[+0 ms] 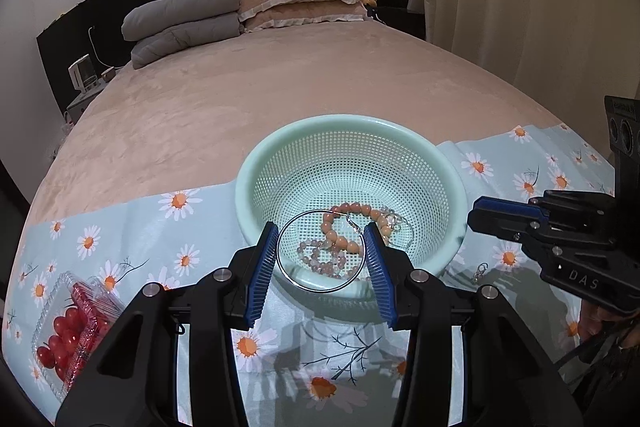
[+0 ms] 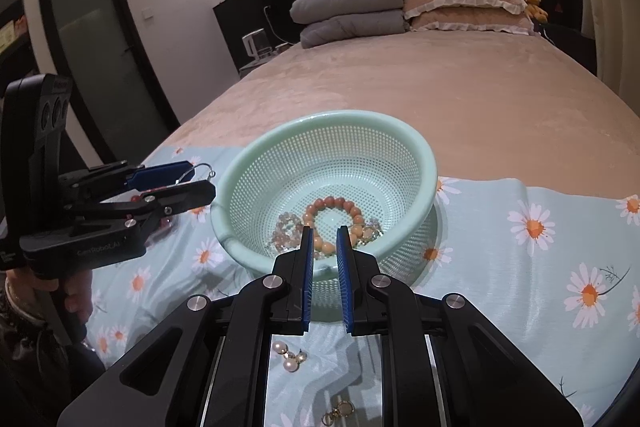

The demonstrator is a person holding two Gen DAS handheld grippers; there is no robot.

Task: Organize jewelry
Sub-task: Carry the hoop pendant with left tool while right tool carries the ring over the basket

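Seen from the left wrist: left tongs (image 1: 322,259) clenched on a thin silver hoop earring (image 1: 322,251), its wire ring spanning the gap from one blue pad to the other and touching both, hook at the upper right. Just beyond the tips, a pale green mesh basket (image 1: 348,131) on a daisy-print cloth (image 1: 120,227); at its bottom, seen through and past the hoop, an orange bead bracelet (image 1: 344,233) and a paler pink bead bracelet (image 1: 324,259) lying against each other. Left of the tongs and nearer the camera, a clear box of cherry tomatoes (image 1: 68,335) on the cloth. Right of the tongs, the right tongs (image 1: 480,215) reaching in sideways toward the basket's rim – jaws close together. Seen from the right wrist: right tongs (image 2: 323,247) nearly clenched, a narrow slit between the blue pads and nothing in it. Straight ahead of the tips, the basket (image 2: 320,123), with the orange bracelet (image 2: 332,215) and the pink bracelet (image 2: 286,227) inside. Far left, the left tongs (image 2: 200,179) with the hoop's wire (image 2: 196,169) poking out between the tips, beside the basket's left rim. Beneath the right tongs, close to the camera, pearl earrings (image 2: 290,357) and a small gold piece (image 2: 340,411) on the cloth (image 2: 540,267) – outside the basket.
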